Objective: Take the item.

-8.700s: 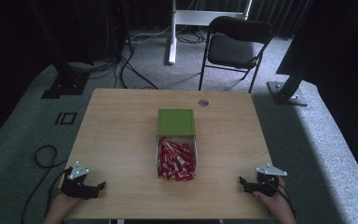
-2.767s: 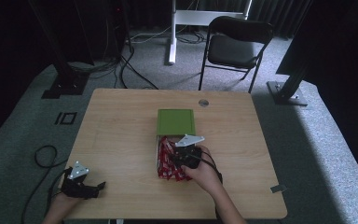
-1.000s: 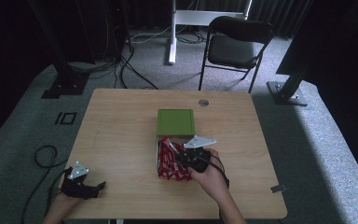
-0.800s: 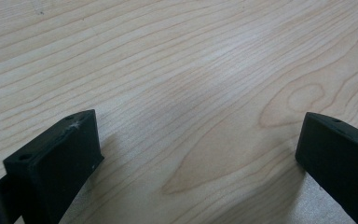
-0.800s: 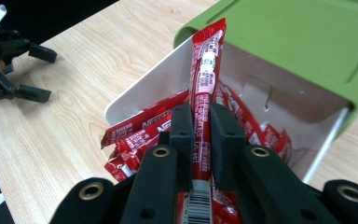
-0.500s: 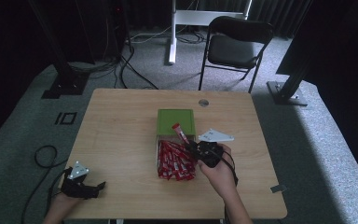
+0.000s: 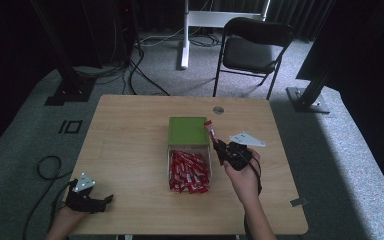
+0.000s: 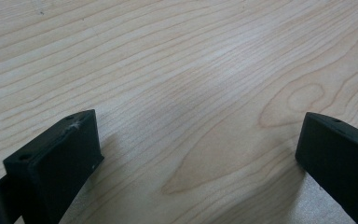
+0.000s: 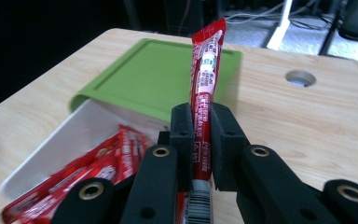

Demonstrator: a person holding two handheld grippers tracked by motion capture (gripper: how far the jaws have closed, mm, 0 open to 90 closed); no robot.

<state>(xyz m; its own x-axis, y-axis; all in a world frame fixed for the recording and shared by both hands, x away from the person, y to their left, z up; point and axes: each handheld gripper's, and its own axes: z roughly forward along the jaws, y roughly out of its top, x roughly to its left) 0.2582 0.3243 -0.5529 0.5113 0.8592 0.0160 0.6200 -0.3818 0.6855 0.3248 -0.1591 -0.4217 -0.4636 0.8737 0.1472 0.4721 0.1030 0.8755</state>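
Right gripper (image 7: 219, 149) clamped on one red sachet (image 9: 204, 88), jaws pressed flat against its sides; sachet stands upright above the right edge of the clear box (image 7: 169, 170), beside the green lid (image 7: 188, 131). More red sachets (image 7: 189, 172) lie piled in the box. Left gripper (image 7: 105, 200) rests at the table's (image 7: 130, 125) near-left corner, jaws spread wide over bare wood, nothing between them.

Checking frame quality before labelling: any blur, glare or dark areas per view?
High view: room edges nearly black, pale wooden table evenly lit. Right gripper view: red sachet stick sharp, red packets in the white box soft at lower left. Left gripper view: wood grain crisp, mild sheen.
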